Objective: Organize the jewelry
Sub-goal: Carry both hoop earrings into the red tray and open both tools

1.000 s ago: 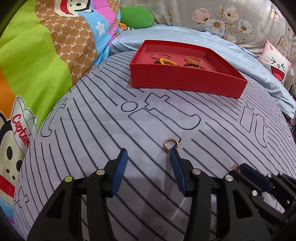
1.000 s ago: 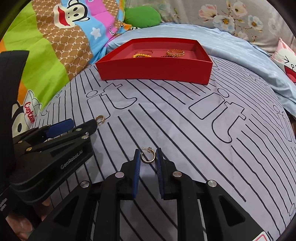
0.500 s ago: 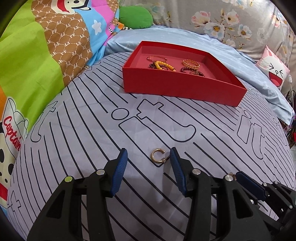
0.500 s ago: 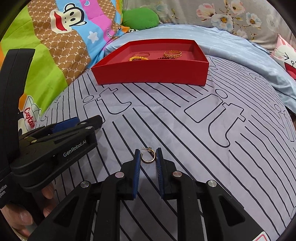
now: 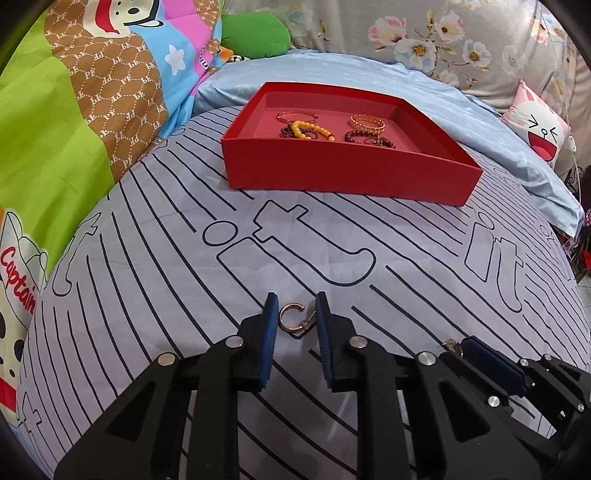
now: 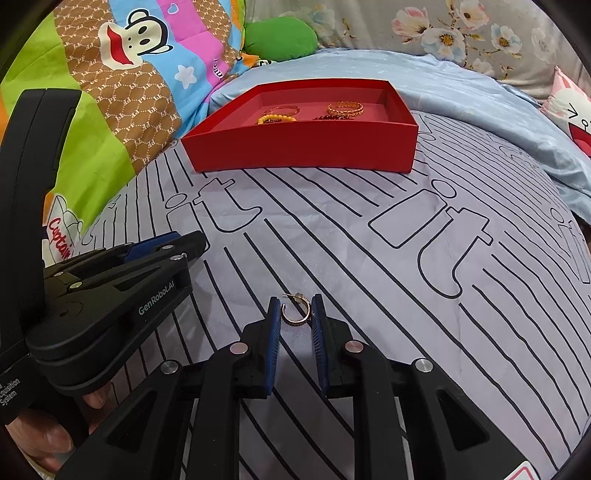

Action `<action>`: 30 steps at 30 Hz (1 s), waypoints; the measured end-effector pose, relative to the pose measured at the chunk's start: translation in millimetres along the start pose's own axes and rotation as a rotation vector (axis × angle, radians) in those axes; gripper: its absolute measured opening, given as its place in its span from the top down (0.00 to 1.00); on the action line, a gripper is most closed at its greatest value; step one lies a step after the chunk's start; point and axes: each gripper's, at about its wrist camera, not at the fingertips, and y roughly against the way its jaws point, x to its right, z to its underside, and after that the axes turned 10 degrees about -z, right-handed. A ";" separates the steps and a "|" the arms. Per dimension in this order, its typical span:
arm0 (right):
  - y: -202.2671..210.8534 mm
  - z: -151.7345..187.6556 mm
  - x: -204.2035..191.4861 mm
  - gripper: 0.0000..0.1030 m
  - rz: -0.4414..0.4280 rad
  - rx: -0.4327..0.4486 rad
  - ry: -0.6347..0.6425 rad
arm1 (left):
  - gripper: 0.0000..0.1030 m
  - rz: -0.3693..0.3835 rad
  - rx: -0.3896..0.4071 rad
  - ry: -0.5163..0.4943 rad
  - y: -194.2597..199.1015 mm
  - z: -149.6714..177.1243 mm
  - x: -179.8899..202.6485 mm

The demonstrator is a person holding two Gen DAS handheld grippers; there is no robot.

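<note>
Nearest to us, our left tool [image 5: 294,317] sits low over the striped bedsheet [image 5: 184,280], its blue pads [image 5: 269,332] narrowed around a gold hoop earring [image 5: 291,317] that lies on the cloth between them. The earring's post reaches toward the right-hand pad, yet a gap shows on the other side, so we cannot tell whether the tool has clenched on it.

Just beside it, our right tool [image 6: 294,319] frames a second gold hoop earring [image 6: 295,312] between its own blue pads [image 6: 274,332]. They stand close on either side of the hoop, which stands upright with its open end up; whether they truly press it, we cannot tell. From the right wrist view the left tool [image 6: 166,251] appears at the left edge, low over the sheet, with fingers [image 6: 48,443] of the hand holding it showing beneath it.

Farther off, well apart from both earrings, a red tray [image 5: 347,177] rests on the bed. Inside it lie a thin bangle [image 5: 297,116], a yellow bead bracelet [image 5: 312,130], a gold chain bracelet [image 5: 367,122] and dark red bead strands [image 5: 365,138].

Beyond the tray lie a pale blue pillow [image 5: 332,70], a green cushion [image 5: 256,35], a cartoon monkey quilt [image 5: 92,85] on the left and a floral fabric [image 5: 424,40] at the back.
</note>
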 end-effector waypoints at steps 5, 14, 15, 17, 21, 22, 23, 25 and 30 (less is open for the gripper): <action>0.3 -0.2 0.9 0.84 -0.004 -0.002 -0.008 | 0.81 0.016 0.000 0.004 2.9 2.7 -2.3; 10.1 -1.1 -0.9 0.85 -0.021 0.003 -0.026 | 0.81 0.009 -0.013 0.021 17.5 6.1 -10.4; 12.6 -2.0 -2.8 0.85 -0.020 0.008 -0.021 | 0.81 0.007 -0.012 0.019 20.8 6.2 -11.0; 17.4 -4.1 -5.9 0.85 -0.019 0.017 -0.014 | 0.81 0.001 -0.006 0.012 26.1 6.2 -10.9; 27.7 -10.2 -12.4 0.84 -0.017 0.043 0.001 | 0.81 -0.005 0.017 -0.003 42.0 5.6 -10.2; 31.0 -12.7 -14.7 0.84 -0.016 0.052 0.006 | 0.81 -0.003 0.020 -0.005 44.6 4.9 -10.1; 33.7 -15.0 -16.4 0.85 -0.015 0.059 0.012 | 0.81 0.000 0.025 -0.007 47.8 3.8 -10.1; 38.5 -19.8 -18.8 0.84 -0.012 0.073 0.023 | 0.81 0.001 0.034 -0.010 54.7 0.6 -10.0; 48.9 -34.5 -23.4 0.84 -0.013 0.107 0.035 | 0.81 -0.002 0.065 -0.021 68.0 -11.9 -9.3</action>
